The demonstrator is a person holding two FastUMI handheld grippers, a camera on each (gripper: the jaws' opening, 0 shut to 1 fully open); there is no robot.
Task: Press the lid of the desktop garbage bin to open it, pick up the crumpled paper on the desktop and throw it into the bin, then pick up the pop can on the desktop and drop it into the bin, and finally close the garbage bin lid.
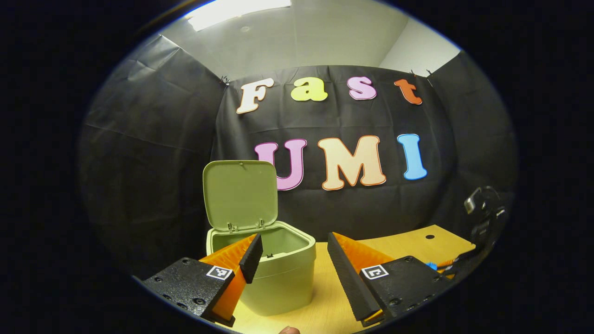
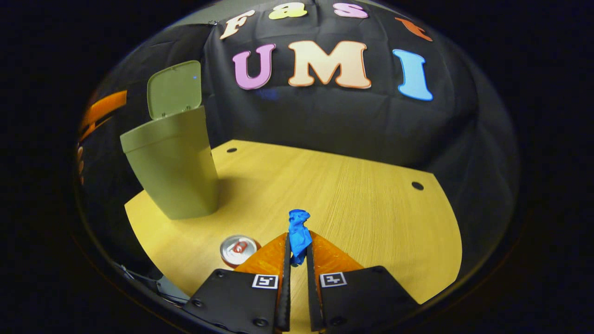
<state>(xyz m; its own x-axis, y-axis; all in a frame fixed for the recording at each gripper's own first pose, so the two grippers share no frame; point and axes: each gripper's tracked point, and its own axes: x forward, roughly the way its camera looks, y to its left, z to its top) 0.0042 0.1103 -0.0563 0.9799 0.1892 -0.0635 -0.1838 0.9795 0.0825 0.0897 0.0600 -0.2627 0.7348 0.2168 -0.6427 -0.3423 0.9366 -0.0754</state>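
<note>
Wooden tabletop (image 2: 352,185) spreads from centre toward five o'clock in the right gripper view; a small dark hole (image 2: 417,185) at three o'clock; another hole (image 2: 231,150) at ten.

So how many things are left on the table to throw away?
1 left on the table: the pop can, standing near the front edge. The blue crumpled paper is already pinched in the right gripper. Anything already inside the open bin is hidden.
</note>
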